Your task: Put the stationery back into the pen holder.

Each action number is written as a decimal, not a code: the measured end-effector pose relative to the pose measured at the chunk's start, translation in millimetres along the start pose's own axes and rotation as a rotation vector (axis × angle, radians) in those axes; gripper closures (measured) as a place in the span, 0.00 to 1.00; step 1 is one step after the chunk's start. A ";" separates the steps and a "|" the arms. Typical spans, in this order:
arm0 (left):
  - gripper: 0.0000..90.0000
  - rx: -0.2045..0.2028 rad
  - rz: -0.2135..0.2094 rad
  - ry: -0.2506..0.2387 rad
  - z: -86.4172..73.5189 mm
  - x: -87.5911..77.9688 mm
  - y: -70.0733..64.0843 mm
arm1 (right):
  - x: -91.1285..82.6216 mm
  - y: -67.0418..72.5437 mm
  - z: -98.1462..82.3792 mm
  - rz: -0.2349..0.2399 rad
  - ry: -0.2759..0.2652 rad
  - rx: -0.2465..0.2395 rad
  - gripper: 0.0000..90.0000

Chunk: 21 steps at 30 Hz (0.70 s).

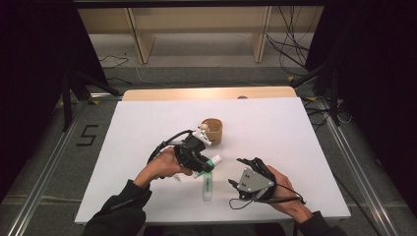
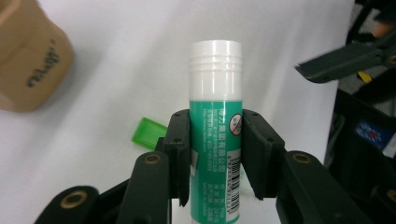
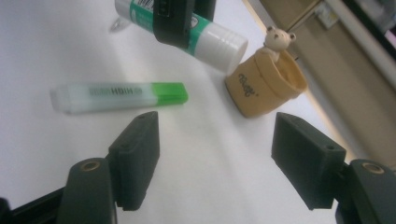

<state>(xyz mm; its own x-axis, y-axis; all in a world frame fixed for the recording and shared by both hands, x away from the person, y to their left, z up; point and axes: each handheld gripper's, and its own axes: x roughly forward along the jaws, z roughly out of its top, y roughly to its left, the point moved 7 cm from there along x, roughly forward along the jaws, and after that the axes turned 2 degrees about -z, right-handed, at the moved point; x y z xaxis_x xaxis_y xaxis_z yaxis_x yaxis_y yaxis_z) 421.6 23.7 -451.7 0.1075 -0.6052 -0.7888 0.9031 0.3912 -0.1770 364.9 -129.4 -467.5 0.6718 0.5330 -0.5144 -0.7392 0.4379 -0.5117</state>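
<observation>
The left gripper [image 2: 215, 154] is clamped on a green-and-white glue stick [image 2: 215, 116], its jaws pressing the printed label on both sides. The stick's long axis runs straight out along the jaws, white cap end forward, lifted off the white table [image 1: 295, 128]. A tan pen holder [image 1: 213, 131] with a small bear figure on its rim stands just beyond the cap end, so the left hand is the nearer one, and dropping the stick in looks like the likely aim. A green highlighter [image 3: 119, 97] lies flat on the table between the two hands. The right gripper [image 3: 224, 163] hovers with jaws wide and empty. The stick's lower end is cut off from view.
</observation>
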 end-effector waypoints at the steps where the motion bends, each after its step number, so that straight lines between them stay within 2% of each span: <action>1: 0.72 -0.002 0.010 -0.014 1.2 -1.3 1.7 | -0.8 -1.7 -1.7 0.012 -0.003 0.044 0.36; 4: 0.73 -0.012 0.036 -0.054 4.6 -3.7 3.8 | -2.9 -6.3 -6.2 0.046 -0.021 0.166 0.34; 7: 0.72 -0.024 0.066 -0.095 9.1 -4.9 6.1 | -5.4 -9.3 -10.0 0.078 -0.035 0.253 0.32; 12: 0.72 -0.069 0.118 -0.193 15.8 -6.2 13.8 | -9.9 -13.1 -13.6 0.089 -0.055 0.337 0.30; 18: 0.73 -0.124 0.183 -0.311 24.6 -8.7 23.1 | -14.6 -19.2 -16.9 0.125 -0.103 0.489 0.28; 21: 0.73 -0.142 0.213 -0.355 30.0 -8.9 26.2 | -17.5 -21.9 -19.0 0.121 -0.114 0.522 0.28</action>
<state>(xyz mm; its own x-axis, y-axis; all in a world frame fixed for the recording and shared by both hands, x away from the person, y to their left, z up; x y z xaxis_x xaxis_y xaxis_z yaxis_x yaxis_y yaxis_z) 456.8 18.6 -431.7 0.4443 -0.6918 -0.5692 0.7817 0.6097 -0.1308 370.2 -162.0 -460.4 0.5926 0.6641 -0.4558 -0.7556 0.6544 -0.0289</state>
